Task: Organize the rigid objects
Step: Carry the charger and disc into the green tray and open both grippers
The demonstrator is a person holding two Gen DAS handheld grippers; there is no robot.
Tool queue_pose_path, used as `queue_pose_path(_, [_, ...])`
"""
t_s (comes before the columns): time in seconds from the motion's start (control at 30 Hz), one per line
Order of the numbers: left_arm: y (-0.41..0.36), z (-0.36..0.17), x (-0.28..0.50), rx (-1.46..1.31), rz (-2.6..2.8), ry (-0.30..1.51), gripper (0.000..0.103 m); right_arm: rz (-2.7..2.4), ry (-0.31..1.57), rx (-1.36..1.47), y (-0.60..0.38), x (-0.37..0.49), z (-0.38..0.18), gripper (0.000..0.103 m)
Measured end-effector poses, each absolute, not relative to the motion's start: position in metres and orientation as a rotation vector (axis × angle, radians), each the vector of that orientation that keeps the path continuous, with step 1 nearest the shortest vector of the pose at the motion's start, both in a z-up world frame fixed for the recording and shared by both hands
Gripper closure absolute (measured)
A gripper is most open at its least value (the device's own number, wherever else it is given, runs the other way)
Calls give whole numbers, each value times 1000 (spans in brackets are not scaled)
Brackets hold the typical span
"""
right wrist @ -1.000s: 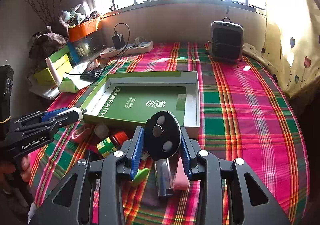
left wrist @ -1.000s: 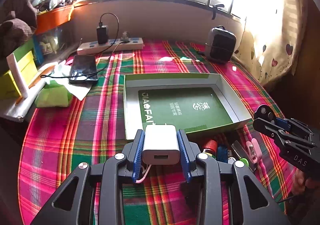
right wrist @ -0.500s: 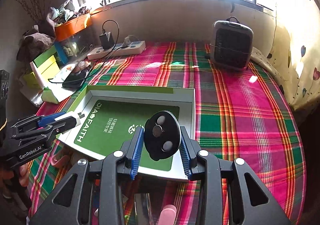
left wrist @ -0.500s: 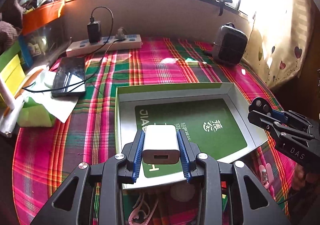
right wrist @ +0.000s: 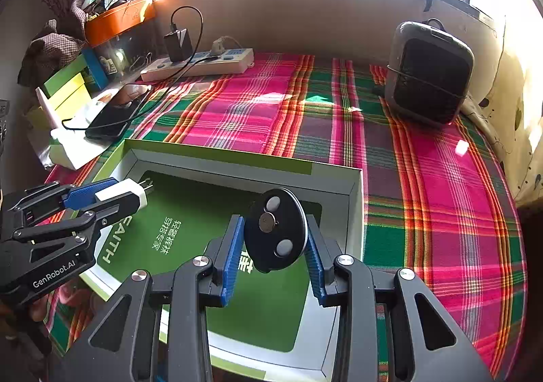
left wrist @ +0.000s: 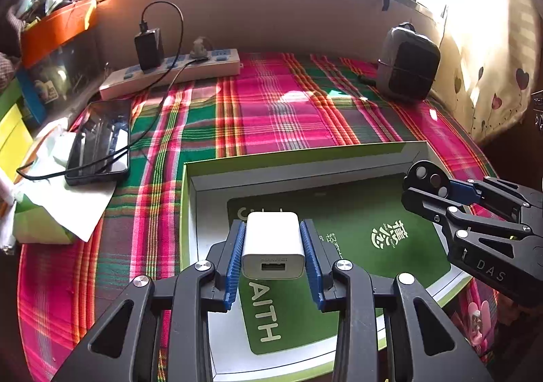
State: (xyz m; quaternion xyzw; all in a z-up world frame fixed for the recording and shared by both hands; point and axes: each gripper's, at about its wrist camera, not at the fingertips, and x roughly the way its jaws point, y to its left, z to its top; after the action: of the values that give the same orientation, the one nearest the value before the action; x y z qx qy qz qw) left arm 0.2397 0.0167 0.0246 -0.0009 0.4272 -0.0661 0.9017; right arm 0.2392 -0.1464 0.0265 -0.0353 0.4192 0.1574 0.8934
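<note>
Two items are carried over the shallow green-rimmed box [left wrist: 339, 158] that lies on the plaid-covered bed, and the coming move is judged to turn on what lies directly beneath each pair of jaws. The white USB charger [left wrist: 272, 244] is clamped between the blue pads of the left gripper [left wrist: 273, 258], the pads pressing on its two side faces. It is held above the box's left half, over the near-left part of the green printed insert [left wrist: 353, 212], clear of the left wall. Its long axis runs along the fingers: the USB port is turned back toward the camera and, as the right wrist view shows, the plug prongs point forward and down toward the box's far wall.

The black oval disc [right wrist: 275, 234], with three round metal studs on its face, is gripped edgewise by the right gripper [right wrist: 274, 254]. Its long axis stands roughly upright between the pads, tilted a little, and its studded face is turned toward the camera. It hangs over the right half of the insert, near the right wall. What the disc actually is cannot be told with confidence.

Each item appears held above the box floor rather than resting on it, so a short descent and release would be called for.
</note>
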Motion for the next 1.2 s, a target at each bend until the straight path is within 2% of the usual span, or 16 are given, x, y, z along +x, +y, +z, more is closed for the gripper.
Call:
queue_pose_path(1.0, [14,10,251,15,-129,910,70,303,935,-104,-136,261,7,66])
queue_pose_path(1.2, [14,10,251,13,-127,915,70,312,933,-101,-135,261,7,58])
